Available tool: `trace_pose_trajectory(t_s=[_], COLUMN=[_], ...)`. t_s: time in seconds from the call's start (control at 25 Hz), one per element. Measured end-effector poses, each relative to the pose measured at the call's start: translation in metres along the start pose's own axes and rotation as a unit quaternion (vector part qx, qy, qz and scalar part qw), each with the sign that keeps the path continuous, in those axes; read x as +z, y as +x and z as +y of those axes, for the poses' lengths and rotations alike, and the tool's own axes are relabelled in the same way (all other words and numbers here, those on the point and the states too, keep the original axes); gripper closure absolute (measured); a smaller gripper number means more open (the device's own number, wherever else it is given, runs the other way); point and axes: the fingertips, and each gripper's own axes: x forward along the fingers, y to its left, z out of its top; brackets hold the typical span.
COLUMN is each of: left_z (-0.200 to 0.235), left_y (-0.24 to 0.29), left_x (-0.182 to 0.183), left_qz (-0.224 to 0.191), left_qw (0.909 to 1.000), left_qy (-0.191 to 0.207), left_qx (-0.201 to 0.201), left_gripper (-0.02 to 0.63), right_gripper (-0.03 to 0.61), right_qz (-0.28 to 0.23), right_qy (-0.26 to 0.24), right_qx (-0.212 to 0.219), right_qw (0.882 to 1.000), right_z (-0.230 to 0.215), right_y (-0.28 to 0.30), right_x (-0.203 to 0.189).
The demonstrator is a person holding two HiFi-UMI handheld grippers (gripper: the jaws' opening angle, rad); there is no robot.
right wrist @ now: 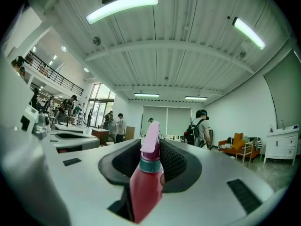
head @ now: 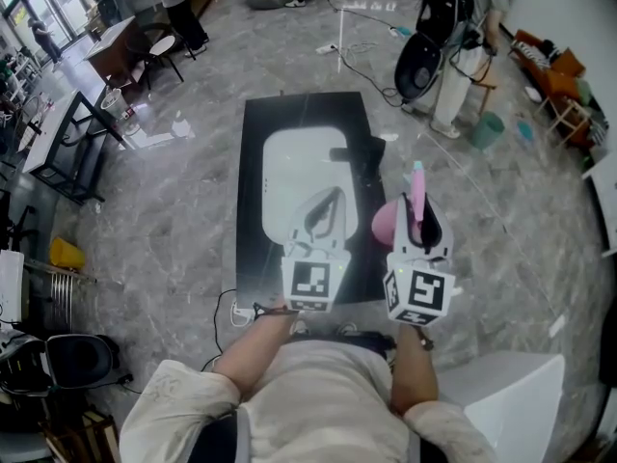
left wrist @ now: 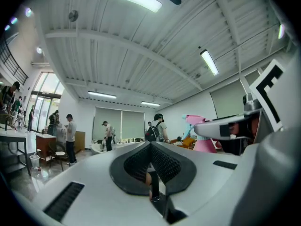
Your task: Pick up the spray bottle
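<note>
At left, our left gripper (head: 324, 212) hovers over the black table (head: 253, 181), its jaws together on nothing. At right, our right gripper (head: 421, 225) is clamped on the pink spray bottle (right wrist: 146, 182), held upright in the air near the table's right edge.

It has the look of a big open lab or studio hall: a polished grey stone floor (head: 193, 210) with cables (head: 364, 66) trailing across it, work desks (head: 50, 128) near tall windows (right wrist: 100, 108), a ribbed ceiling (right wrist: 178, 65) with strip lights (right wrist: 122, 7), and people (right wrist: 201, 126) standing about.
</note>
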Motion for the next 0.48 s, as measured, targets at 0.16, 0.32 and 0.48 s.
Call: trace_pose_trajectory(t_s=[0.16, 0.32, 0.48], left_z=[0.001, 0.003, 0.003], left_y=[-0.002, -0.006, -0.009], left_x=[0.005, 0.010, 0.020], left_qz=[-0.002, -0.008, -0.025], left_qw=[1.0000, 0.9999, 0.9996], left_qy=[-0.003, -0.006, -0.005], left_qx=[0.004, 0.008, 0.011], left_gripper=[0.612, 0.612, 0.612], right_gripper=[0.449, 0.449, 0.449], right_qz=[-0.052, -0.099, -0.108], right_qy=[0.000, -0.014, -0.017], right_qx=[0.004, -0.001, 0.001], right_qw=[0.999, 0.995, 0.994], right_z=[-0.001, 0.000, 0.003], right_y=[-0.012, -0.022, -0.025], right_x=[0.042, 0.075, 0.080])
